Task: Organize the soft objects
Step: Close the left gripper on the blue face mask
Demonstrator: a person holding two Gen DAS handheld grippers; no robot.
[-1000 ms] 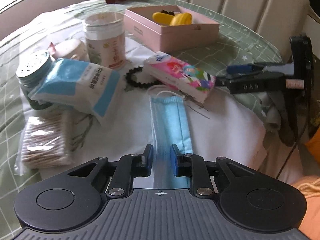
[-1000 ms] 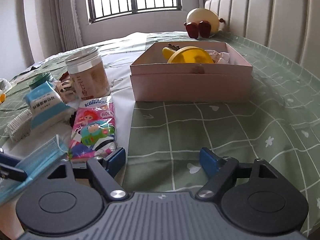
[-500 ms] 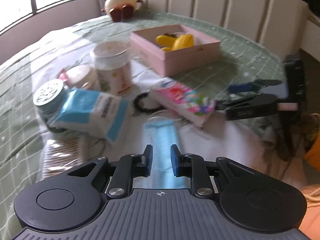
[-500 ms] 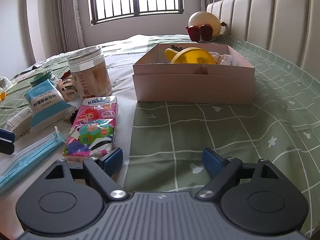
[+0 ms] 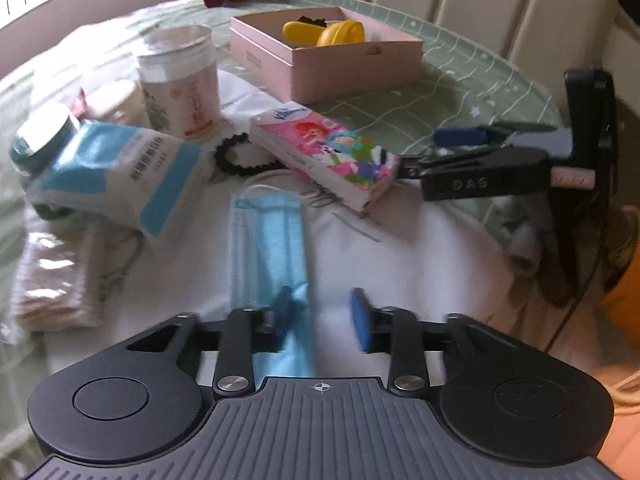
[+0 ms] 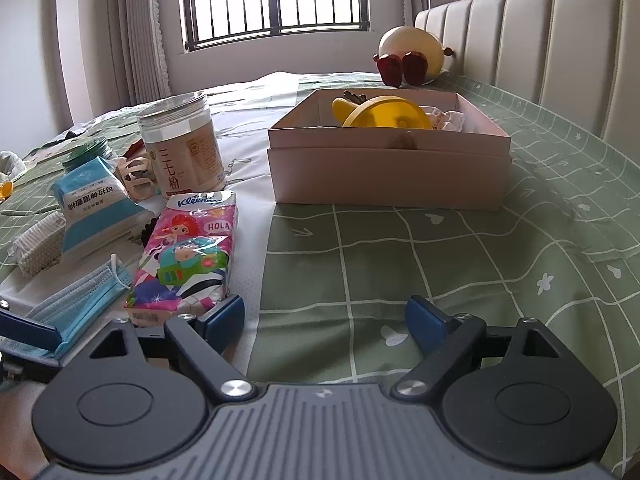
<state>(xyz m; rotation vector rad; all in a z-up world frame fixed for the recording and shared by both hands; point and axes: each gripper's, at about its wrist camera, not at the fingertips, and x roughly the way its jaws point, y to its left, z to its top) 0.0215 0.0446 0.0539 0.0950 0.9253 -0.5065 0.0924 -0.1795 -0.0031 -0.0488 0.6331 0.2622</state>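
Note:
A blue face mask (image 5: 266, 240) lies on the white cloth, its near end under my left gripper (image 5: 322, 314), whose jaws stand open with the mask by the left finger. The mask also shows in the right wrist view (image 6: 76, 300). A pink Kleenex tissue pack (image 5: 326, 152) lies beyond it, also in the right wrist view (image 6: 188, 256). My right gripper (image 6: 324, 320) is open and empty, low over the green cloth, its left finger beside the tissue pack. A pink box (image 6: 388, 160) holds yellow items.
A blue-white packet (image 5: 116, 172), a bag of cotton swabs (image 5: 52, 276), a black hair tie (image 5: 240, 156), a clear jar (image 5: 180, 80) and a green-lidded jar (image 5: 40, 136) crowd the left. A plush toy (image 6: 412, 56) sits by the padded headboard (image 6: 540, 40).
My left gripper has opened and let go of the blue mask, which now lies on the cloth. The right gripper has stayed open and risen slightly.

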